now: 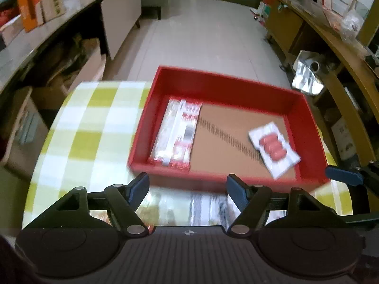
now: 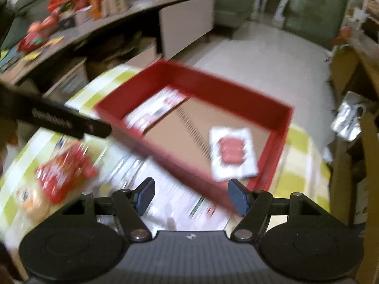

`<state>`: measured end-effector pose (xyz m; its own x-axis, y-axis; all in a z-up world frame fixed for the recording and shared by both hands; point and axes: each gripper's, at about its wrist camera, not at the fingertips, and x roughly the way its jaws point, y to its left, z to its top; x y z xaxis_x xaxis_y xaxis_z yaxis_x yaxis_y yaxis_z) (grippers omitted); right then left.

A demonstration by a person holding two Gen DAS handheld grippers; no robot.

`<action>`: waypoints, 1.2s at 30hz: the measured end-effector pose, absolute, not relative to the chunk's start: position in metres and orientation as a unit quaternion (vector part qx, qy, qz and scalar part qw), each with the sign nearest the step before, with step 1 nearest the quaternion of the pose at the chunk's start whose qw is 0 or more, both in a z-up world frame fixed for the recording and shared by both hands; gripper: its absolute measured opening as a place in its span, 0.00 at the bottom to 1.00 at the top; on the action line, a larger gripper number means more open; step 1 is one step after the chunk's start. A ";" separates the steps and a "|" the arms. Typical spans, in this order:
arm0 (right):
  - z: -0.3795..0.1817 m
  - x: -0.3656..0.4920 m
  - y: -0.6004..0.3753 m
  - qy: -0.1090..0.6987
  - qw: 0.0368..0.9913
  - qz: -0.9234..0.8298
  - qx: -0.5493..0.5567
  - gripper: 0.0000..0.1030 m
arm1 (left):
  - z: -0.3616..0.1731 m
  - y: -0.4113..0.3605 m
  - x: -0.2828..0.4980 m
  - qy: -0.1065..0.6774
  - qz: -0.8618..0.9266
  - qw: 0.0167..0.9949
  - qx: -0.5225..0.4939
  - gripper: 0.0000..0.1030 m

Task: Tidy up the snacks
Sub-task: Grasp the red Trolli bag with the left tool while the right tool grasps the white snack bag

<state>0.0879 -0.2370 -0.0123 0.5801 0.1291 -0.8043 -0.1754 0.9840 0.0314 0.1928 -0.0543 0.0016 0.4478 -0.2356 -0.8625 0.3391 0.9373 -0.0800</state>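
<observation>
Red box (image 1: 227,87) on checked table (image 1: 83,127), open top, brown floor. Inside: 1 long white-and-red snack pack (image 1: 176,132) flat against the wall at 9 o'clock; 1 small white packet with red pieces (image 1: 273,150) near the corner at 4 o'clock. 2 items stowed, well apart, with a bare strip of floor between.

Outside the box, in the right wrist view: 1 red crinkled snack bag (image 2: 65,169) at 8 o'clock of the frame, 1 pale orange pack (image 2: 29,201) just beside it, 1 flat white printed pack (image 2: 170,189) under the near wall of the box. Blur too strong for labels. Judged stage: partly done, at least 3 items left on the table.

Left tool (image 1: 187,185): released, blue pads apart, nothing between; a blurred pack on the table below, not gripped. Pointed steeply down, at the near edge of the box, 6 o'clock of it.

Right tool (image 2: 190,195): released, pads apart, empty; likewise steeply down, above the white pack and the near right corner of the box. Dark bar at 9 o'clock of that view: part of the left tool, crossing toward the box.
</observation>
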 end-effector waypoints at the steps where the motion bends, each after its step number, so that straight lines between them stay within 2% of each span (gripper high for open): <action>1: -0.017 0.084 -0.234 0.456 0.884 0.095 -0.033 0.76 | 0.001 -0.048 0.190 0.502 -0.167 0.847 0.052 0.77; 9: -0.047 0.092 -0.211 0.478 0.863 0.144 -0.076 0.76 | -0.020 0.003 0.172 0.556 -0.135 0.820 0.019 0.83; 15: -0.071 0.108 -0.205 0.486 0.853 0.164 -0.092 0.77 | -0.039 0.002 0.175 0.573 -0.132 0.808 0.034 0.84; 17: -0.076 0.113 -0.204 0.484 0.853 0.174 -0.093 0.91 | -0.045 -0.005 0.175 0.579 -0.140 0.802 0.043 0.84; 20: -0.083 0.116 -0.203 0.475 0.855 0.181 -0.100 0.96 | -0.054 -0.014 0.176 0.579 -0.139 0.801 0.065 0.86; 23: -0.083 0.114 -0.206 0.491 0.849 0.182 -0.072 0.95 | -0.059 -0.021 0.175 0.574 -0.136 0.803 0.085 0.89; 27: -0.080 0.089 -0.199 0.514 0.831 0.207 -0.050 0.94 | -0.060 -0.025 0.169 0.575 -0.137 0.800 0.106 0.86; 32: -0.074 0.054 -0.188 0.562 0.803 0.189 -0.069 0.90 | -0.058 -0.020 0.163 0.585 -0.148 0.791 0.100 0.80; 36: -0.064 0.025 -0.189 0.578 0.788 0.191 -0.086 0.90 | -0.056 -0.017 0.160 0.585 -0.157 0.789 0.102 0.80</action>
